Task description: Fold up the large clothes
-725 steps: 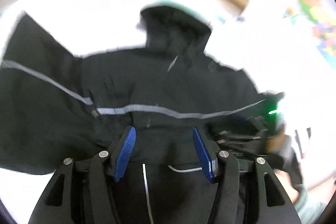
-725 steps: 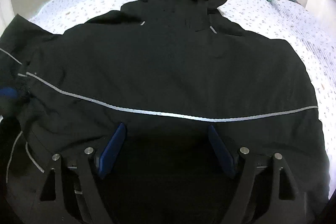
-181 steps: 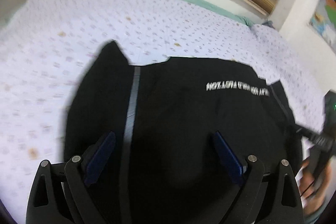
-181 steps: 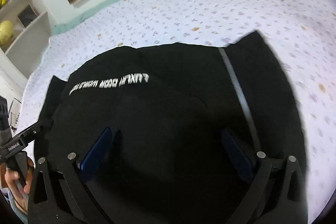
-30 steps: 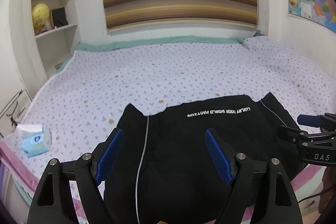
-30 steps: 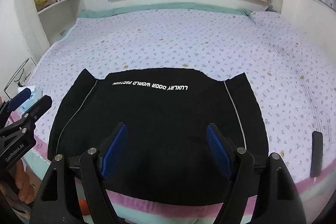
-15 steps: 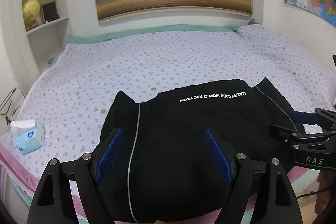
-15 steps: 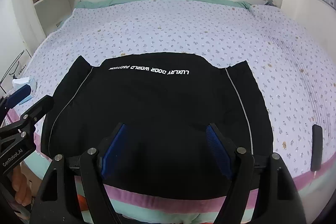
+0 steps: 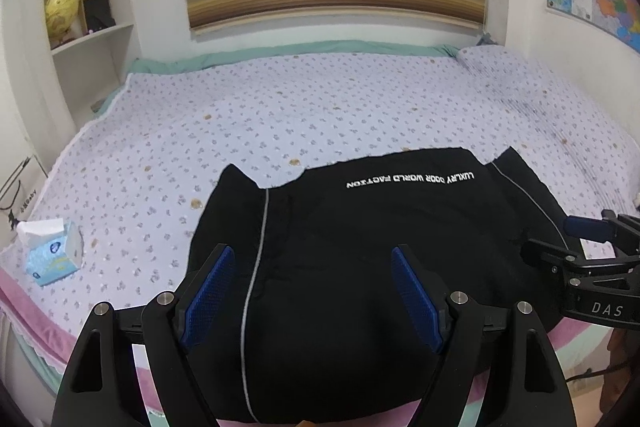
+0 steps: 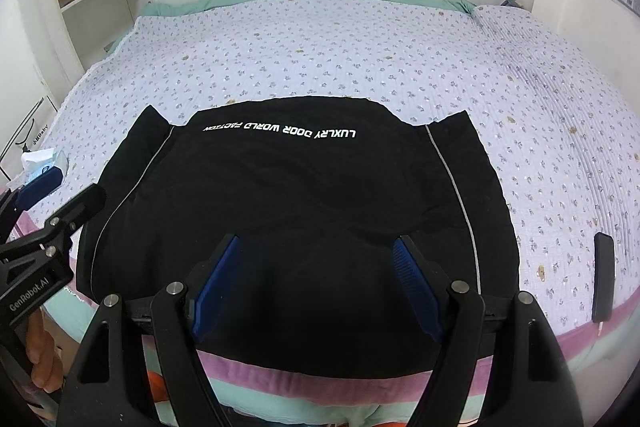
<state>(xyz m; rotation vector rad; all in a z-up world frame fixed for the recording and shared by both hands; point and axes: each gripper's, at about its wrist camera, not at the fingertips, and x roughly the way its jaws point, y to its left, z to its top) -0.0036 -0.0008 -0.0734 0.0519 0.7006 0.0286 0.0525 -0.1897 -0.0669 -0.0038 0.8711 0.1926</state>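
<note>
A black jacket lies folded into a flat rectangle at the near edge of the bed, with white lettering along its far edge and grey reflective stripes down both sides. It also shows in the left wrist view. My left gripper is open and empty, held above the jacket's near part. My right gripper is open and empty, also held above the near part. Each gripper shows in the other's view: the right one at the right edge, the left one at the left edge.
The bed has a lilac flowered sheet and a pink and green front edge. A tissue pack lies near the bed's left front corner. A dark phone lies near the right front edge. White shelves stand at the back left.
Both grippers have drawn slightly back and up from the folded jacket, staying open. The jacket has not moved.
</note>
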